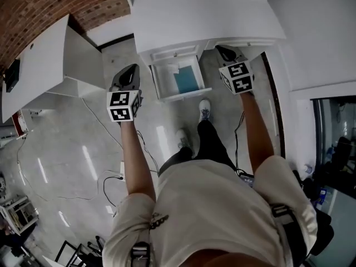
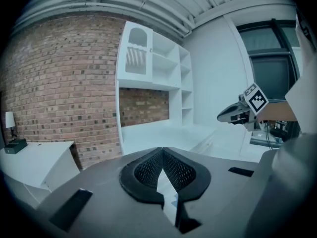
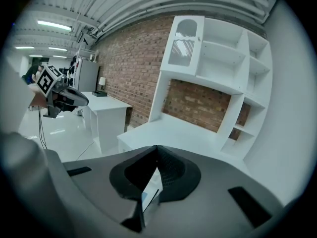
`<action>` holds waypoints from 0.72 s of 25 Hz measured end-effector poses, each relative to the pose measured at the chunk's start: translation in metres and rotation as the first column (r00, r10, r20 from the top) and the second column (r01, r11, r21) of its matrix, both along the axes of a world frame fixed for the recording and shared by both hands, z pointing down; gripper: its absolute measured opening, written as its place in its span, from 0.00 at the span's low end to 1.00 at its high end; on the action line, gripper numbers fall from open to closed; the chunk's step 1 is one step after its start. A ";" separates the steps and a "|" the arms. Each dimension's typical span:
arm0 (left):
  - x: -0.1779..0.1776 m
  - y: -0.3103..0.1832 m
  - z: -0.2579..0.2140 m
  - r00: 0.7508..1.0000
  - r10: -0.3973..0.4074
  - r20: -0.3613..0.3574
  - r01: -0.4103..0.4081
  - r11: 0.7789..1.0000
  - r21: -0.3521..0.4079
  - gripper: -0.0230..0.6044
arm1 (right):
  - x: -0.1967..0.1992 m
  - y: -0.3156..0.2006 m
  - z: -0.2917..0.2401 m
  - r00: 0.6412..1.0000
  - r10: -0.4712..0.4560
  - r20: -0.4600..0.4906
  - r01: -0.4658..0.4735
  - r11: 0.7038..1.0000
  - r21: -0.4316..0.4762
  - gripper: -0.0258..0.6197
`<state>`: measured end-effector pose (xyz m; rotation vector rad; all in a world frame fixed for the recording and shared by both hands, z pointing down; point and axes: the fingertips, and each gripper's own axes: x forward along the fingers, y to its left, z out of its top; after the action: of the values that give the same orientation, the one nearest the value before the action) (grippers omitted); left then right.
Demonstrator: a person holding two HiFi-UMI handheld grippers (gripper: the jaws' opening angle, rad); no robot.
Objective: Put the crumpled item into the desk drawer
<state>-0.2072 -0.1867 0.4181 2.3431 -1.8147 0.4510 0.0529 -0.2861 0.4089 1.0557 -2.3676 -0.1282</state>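
The desk drawer (image 1: 186, 95) stands pulled open under the white desk (image 1: 206, 10). Inside it lie a blue flat thing (image 1: 187, 81) and a small pale lump (image 1: 173, 68), possibly the crumpled item. My left gripper (image 1: 131, 70) hangs in the air left of the drawer, shut, nothing between its jaws. My right gripper (image 1: 224, 50) is held right of the drawer near the desk edge, shut too and holding nothing. In the left gripper view the left gripper (image 2: 162, 149) has its pads together, and the right gripper (image 2: 233, 114) shows beyond. The right gripper view shows the right gripper (image 3: 157, 148) shut and the left gripper (image 3: 69, 97) far left.
A second white desk (image 1: 39, 65) stands at the left by a brick wall (image 1: 50, 1). Cables (image 1: 111, 177) trail over the glossy floor. The person's feet (image 1: 204, 111) are just in front of the drawer. White shelving (image 3: 223, 68) rises above the desk.
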 end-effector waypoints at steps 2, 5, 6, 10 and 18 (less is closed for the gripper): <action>0.009 0.003 -0.017 1.000 0.023 0.003 -0.023 0.999 0.025 0.07 | 0.006 0.011 -0.022 1.000 0.005 0.015 -0.006 1.000 0.028 0.05; 0.027 0.008 -0.040 0.996 0.078 0.043 -0.081 0.995 0.059 0.07 | 0.020 0.029 -0.054 0.999 0.001 0.045 -0.004 0.998 0.059 0.05; 0.033 0.010 -0.048 0.994 0.092 0.064 -0.096 0.993 0.072 0.06 | 0.026 0.033 -0.065 0.998 0.004 0.055 -0.008 0.997 0.071 0.05; 0.056 0.018 -0.083 0.987 0.124 0.102 -0.137 0.982 0.133 0.06 | 0.047 0.052 -0.104 0.996 0.012 0.085 -0.023 0.991 0.129 0.05; 0.084 0.035 -0.150 0.979 0.153 0.137 -0.185 0.946 0.265 0.07 | 0.068 0.076 -0.151 0.993 0.028 0.113 -0.051 0.977 0.207 0.05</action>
<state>-0.1233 -0.1518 0.2683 2.7306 -1.8378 0.3805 0.1206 -0.2098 0.2575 1.2368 -2.4707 -0.3196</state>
